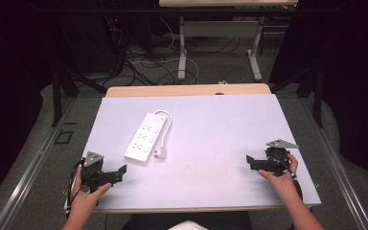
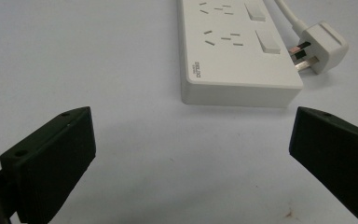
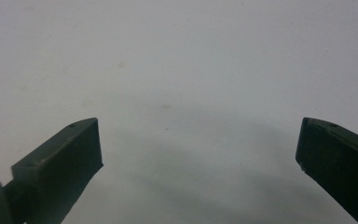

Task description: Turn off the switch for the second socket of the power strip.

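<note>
Left claw [image 2: 191,154] spread wide, empty, low over the tabletop [image 1: 211,139], just short of the white power strip [image 2: 235,51] and its plug [image 2: 324,46]. Right claw [image 3: 198,158] likewise spread, well apart.

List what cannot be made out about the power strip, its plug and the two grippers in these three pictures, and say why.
- Power strip: its far end is cut off by the top edge of the left gripper view; the small print on it is too small to read.
- Plug: pins too small in the high view.
- Cable: runs off the top edge.
- Right gripper: partly covered by the hand.
- Left gripper: jaws too small in the high view.
</note>
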The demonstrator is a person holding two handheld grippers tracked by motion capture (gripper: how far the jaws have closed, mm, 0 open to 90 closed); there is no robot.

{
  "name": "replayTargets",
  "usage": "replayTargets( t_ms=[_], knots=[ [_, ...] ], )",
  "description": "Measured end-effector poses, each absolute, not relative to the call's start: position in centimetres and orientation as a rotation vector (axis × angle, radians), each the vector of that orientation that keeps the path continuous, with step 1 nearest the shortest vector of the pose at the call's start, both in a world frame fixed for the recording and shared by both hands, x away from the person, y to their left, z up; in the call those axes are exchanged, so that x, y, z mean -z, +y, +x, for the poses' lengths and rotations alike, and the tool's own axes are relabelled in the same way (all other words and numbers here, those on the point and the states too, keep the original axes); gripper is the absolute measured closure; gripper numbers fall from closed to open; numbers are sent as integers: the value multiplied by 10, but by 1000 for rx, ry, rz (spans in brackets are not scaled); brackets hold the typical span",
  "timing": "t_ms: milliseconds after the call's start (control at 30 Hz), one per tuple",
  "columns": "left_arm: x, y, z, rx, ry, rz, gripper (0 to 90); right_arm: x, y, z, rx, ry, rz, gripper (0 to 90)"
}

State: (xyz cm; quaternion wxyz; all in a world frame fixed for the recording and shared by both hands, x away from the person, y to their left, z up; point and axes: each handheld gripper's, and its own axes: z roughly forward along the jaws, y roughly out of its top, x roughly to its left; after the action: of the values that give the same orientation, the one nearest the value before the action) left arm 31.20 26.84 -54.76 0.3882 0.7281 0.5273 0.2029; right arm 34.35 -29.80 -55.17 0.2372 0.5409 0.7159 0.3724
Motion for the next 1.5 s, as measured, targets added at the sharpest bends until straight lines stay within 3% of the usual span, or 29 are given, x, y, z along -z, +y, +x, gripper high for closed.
replayTargets(
  t_ms=[833, 1067, 1500],
  knots=[
    [536, 254, 303, -534, 1265, 1857, 24, 541, -266, 322, -1046, 2016, 1316, 0],
    [533, 247, 299, -499, 1236, 1892, 156, 539, -264, 321, -1054, 2015, 1309, 0],
    [533, 234, 299, -521, 1159, 2008, 187, 541, -265, 322, -1046, 2026, 1300, 0]
  ],
)
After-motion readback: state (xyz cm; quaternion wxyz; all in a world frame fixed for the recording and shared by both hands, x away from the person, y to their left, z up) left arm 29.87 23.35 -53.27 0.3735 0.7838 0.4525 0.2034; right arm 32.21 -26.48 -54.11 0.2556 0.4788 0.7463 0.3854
